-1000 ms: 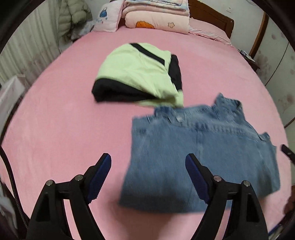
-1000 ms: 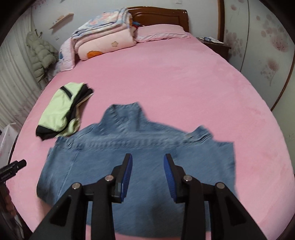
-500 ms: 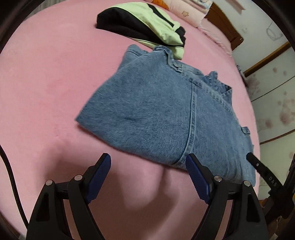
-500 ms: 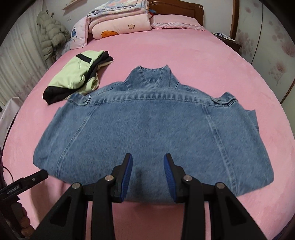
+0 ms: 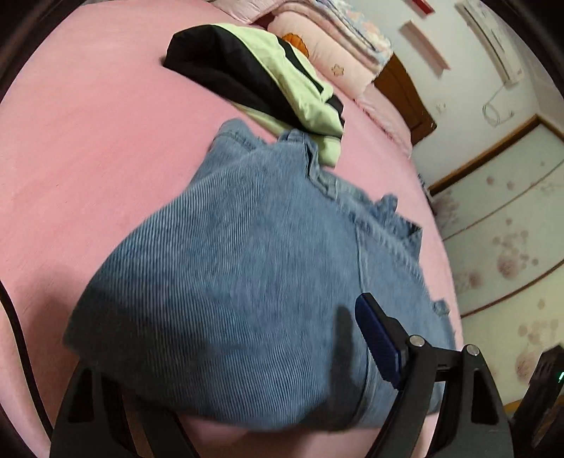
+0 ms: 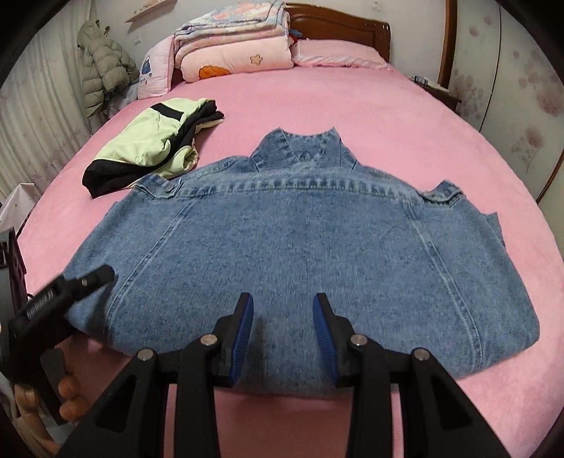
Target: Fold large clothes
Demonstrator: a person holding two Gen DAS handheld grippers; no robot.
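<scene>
1. Across the near half of the pink bed (image 6: 352, 105), a blue denim jacket (image 6: 299, 239) is laid flat with its back upward, the collar turned toward the headboard (image 6: 338, 21) and the hem lying along the near edge.
2. Beside the jacket's left shoulder, a green and black garment (image 6: 148, 151) is seen folded, its edge touching or just overlapping the denim.
3. At the head of the bed, folded quilts (image 6: 232, 45) are stacked against the headboard, with a pink pillow (image 6: 338, 56) set beside them.
4. The right gripper (image 6: 283, 331) is held over the middle of the hem, its blue pads partly apart and nothing pinched between them.
5. The left gripper (image 5: 246, 373) is placed at the jacket's near left corner with its jaws spread wide; one finger is hidden under the denim edge, the other blue pad stands above the cloth, and no squeeze on the fabric can be seen.
6. In the right wrist view, the left gripper is seen blurred at that same corner, held by a hand (image 6: 38, 398) at the bed's near left edge.
</scene>
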